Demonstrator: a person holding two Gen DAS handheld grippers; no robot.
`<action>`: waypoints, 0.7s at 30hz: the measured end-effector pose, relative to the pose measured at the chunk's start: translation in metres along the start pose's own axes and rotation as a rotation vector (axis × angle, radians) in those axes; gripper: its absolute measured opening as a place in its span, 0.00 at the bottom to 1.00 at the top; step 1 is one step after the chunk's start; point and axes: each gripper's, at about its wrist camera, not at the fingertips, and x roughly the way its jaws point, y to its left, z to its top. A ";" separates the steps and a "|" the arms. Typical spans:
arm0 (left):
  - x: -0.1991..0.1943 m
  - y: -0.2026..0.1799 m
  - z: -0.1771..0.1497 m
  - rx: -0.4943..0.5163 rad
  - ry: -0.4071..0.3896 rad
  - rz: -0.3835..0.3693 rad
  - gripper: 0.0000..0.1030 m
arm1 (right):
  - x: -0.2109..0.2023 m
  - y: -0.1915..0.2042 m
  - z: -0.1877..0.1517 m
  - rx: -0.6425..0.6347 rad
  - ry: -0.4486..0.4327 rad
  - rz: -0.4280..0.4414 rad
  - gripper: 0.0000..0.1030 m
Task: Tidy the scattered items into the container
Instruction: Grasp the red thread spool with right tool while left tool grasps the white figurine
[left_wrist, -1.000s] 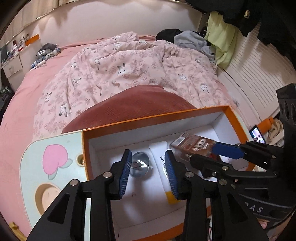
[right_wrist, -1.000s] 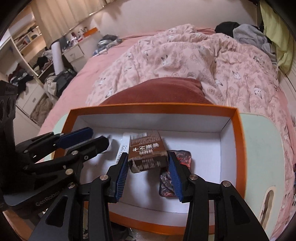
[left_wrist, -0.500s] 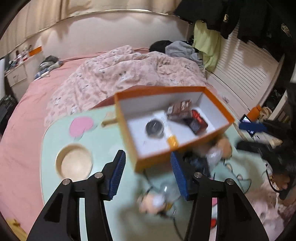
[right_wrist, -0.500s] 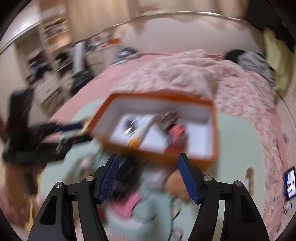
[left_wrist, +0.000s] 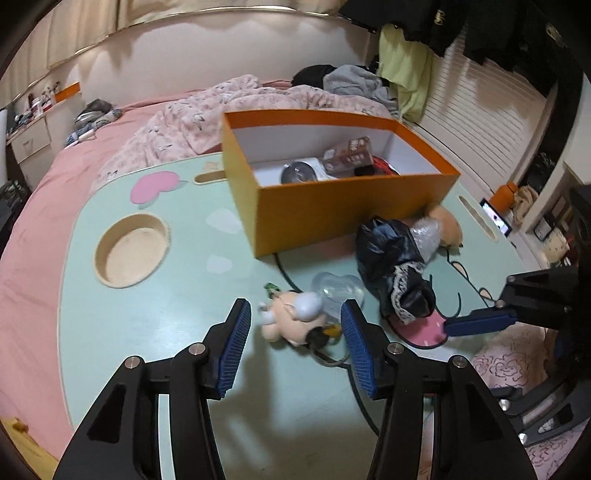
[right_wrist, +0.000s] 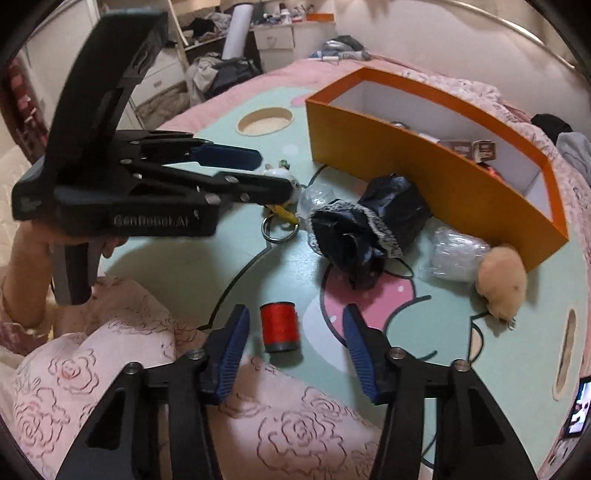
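Observation:
An orange box (left_wrist: 332, 218) (right_wrist: 424, 170) stands on the mint table and holds a brown packet (left_wrist: 351, 153), a round tin (left_wrist: 297, 173) and other items. My left gripper (left_wrist: 291, 347) is open, above a small plush keychain (left_wrist: 291, 325) and a clear plastic piece (left_wrist: 338, 290). My right gripper (right_wrist: 293, 341) is open around a red thread spool (right_wrist: 279, 326) at the table's near edge. A black bag with lace (left_wrist: 391, 266) (right_wrist: 365, 232), a bubble-wrap bundle (right_wrist: 456, 256) and a tan plush (right_wrist: 500, 286) lie beside the box.
The table (left_wrist: 147, 325) has a round recess (left_wrist: 131, 254) at the left and a slot (right_wrist: 565, 356) at the right. A pink bed with a floral quilt (left_wrist: 207, 122) lies behind. A rose-patterned cloth (right_wrist: 147, 398) covers the near edge. A phone (left_wrist: 496, 221) is off to the right.
Both grippers have pulled back out of the box and dropped towards the table. The right one let go of the brown packet, which now lies in the box.

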 end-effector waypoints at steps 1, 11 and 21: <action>0.002 -0.002 -0.001 0.007 0.002 0.008 0.50 | 0.006 0.000 0.001 0.000 0.016 0.002 0.38; 0.009 -0.009 -0.010 0.020 0.005 -0.032 0.40 | 0.010 -0.007 -0.004 0.051 0.019 0.001 0.20; -0.049 -0.026 -0.004 -0.034 -0.165 -0.151 0.40 | -0.023 -0.034 -0.017 0.244 -0.139 -0.125 0.20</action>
